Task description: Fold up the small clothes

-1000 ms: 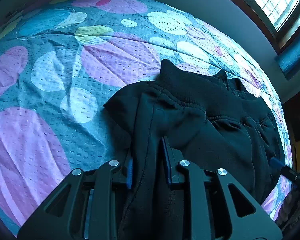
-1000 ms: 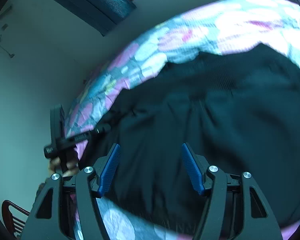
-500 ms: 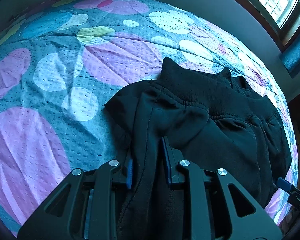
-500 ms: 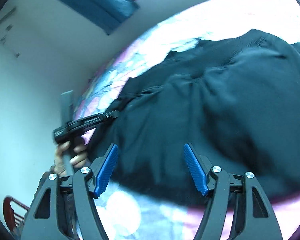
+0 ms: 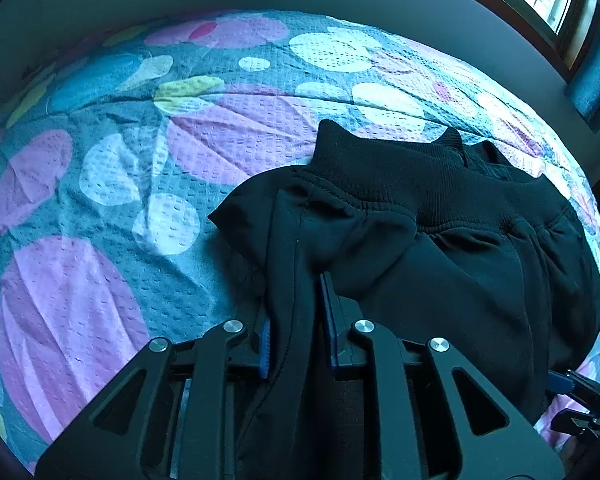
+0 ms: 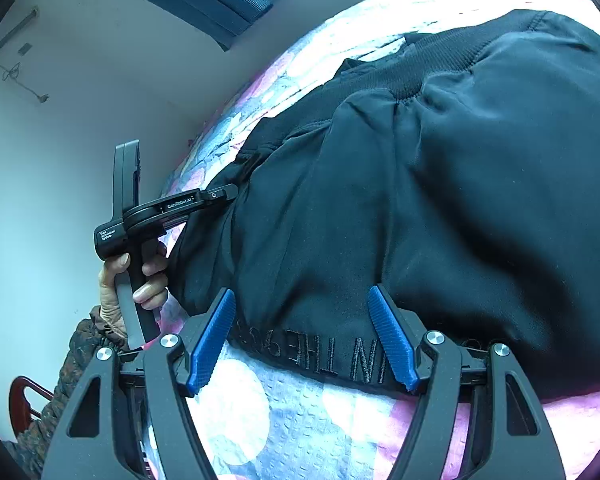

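Left gripper (image 5: 294,320): jaws closed to a narrow gap on a fold of the black jacket (image 5: 440,264). The pinched fabric runs straight out between the blue pads (image 5: 265,344) and continues forward into the body of the garment. Ahead of and to the right of this gripper lies the ribbed hem band (image 5: 400,184); to its left is bare polka-dot bedspread (image 5: 100,200).

Right gripper (image 6: 302,336): jaws spread wide, holding nothing. Both blue pads (image 6: 214,336) sit just over the near edge of the jacket (image 6: 440,200), where a line of embroidered lettering (image 6: 320,354) runs crosswise between them. Whether the pads touch the cloth cannot be determined. Below the pads is bedspread (image 6: 284,420). Forward and to the left, the left gripper (image 6: 220,196) appears from the side, gripped by the person's left hand (image 6: 136,284), with its fingertips at the jacket's left edge.

Governing relation: the jacket lies directly ahead of both grippers, spread on the bed, with its long axis running across the right gripper's line of approach. The lettered edge is nearest the right gripper and lies between its pads, so that gripper is placed to close on it. The left gripper already secures the opposite side.

Probable next step: close the right gripper on the lettered edge, then carry both held edges over together. Risk: a shallow bite may release the slick fabric.
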`<action>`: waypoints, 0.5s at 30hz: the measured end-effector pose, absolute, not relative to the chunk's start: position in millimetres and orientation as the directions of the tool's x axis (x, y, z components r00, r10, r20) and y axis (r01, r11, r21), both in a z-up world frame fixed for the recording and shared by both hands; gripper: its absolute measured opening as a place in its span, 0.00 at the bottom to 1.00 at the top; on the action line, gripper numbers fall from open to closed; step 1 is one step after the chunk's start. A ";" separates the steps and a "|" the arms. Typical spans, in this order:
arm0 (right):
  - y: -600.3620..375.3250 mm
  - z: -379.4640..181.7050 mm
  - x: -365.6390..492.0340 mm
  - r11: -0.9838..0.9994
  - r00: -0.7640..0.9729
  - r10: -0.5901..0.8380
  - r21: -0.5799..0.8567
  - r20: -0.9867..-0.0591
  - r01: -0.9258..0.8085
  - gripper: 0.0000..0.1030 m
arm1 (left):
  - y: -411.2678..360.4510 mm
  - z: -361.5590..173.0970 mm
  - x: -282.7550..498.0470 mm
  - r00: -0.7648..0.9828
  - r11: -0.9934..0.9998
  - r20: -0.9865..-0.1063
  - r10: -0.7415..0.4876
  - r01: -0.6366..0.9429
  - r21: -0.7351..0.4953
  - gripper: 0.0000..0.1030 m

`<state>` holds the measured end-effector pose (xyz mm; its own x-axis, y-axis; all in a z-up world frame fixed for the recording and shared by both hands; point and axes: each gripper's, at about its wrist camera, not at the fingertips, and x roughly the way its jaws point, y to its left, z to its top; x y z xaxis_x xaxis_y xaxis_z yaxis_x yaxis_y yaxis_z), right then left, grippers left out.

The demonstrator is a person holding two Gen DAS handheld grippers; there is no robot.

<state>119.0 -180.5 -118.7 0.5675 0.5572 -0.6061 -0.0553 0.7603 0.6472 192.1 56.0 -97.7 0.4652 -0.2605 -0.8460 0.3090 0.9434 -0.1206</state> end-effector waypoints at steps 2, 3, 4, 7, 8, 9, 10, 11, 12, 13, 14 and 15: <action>-175.6 -117.7 117.5 0.775 0.575 0.545 0.628 -0.609 -0.070 0.68 | 49.0 -93.8 187.6 0.493 0.947 -0.842 -0.220 0.314 -0.063 0.16; -174.3 -116.8 114.7 0.778 0.578 0.544 0.623 -0.608 -0.076 0.69 | 46.4 -92.6 186.0 0.502 0.948 -0.840 -0.204 0.316 -0.042 0.17; -173.3 -116.7 114.5 0.781 0.581 0.542 0.619 -0.608 -0.081 0.70 | 44.6 -92.2 185.0 0.508 0.948 -0.840 -0.188 0.317 -0.021 0.17; -173.1 -117.3 116.6 0.783 0.582 0.541 0.616 -0.607 -0.086 0.70 | 55.8 -91.9 184.8 0.471 0.946 -0.854 -0.221 0.316 -0.070 0.31; -173.7 -117.7 117.0 0.780 0.583 0.544 0.620 -0.603 -0.086 0.70 | 63.6 -91.1 184.5 0.451 0.941 -0.853 -0.262 0.316 -0.121 0.43; -174.3 -118.0 117.3 0.777 0.584 0.548 0.623 -0.600 -0.088 0.70 | 72.5 -90.6 183.2 0.426 0.932 -0.851 -0.308 0.316 -0.179 0.57; -174.4 -118.3 118.3 0.775 0.585 0.549 0.626 -0.597 -0.089 0.70 | 84.1 -91.1 181.7 0.396 0.917 -0.843 -0.364 0.312 -0.249 0.61; -174.4 -119.0 118.7 0.773 0.586 0.551 0.628 -0.595 -0.090 0.70 | 95.3 -93.5 178.8 0.366 0.899 -0.834 -0.413 0.308 -0.310 0.65; -174.2 -119.3 118.8 0.772 0.588 0.551 0.630 -0.592 -0.090 0.70 | 102.0 -96.5 176.7 0.354 0.892 -0.830 -0.431 0.309 -0.331 0.65; -174.1 -119.6 118.9 0.772 0.590 0.551 0.630 -0.590 -0.091 0.70 | 110.2 -101.9 173.8 0.328 0.884 -0.833 -0.445 0.311 -0.350 0.65; -174.1 -119.6 118.1 0.772 0.592 0.551 0.629 -0.589 -0.093 0.71 | 115.1 -107.3 171.7 0.312 0.883 -0.841 -0.443 0.312 -0.350 0.65; -173.8 -119.4 117.7 0.773 0.594 0.550 0.628 -0.587 -0.096 0.71 | 117.0 -110.8 169.6 0.303 0.881 -0.843 -0.445 0.319 -0.350 0.65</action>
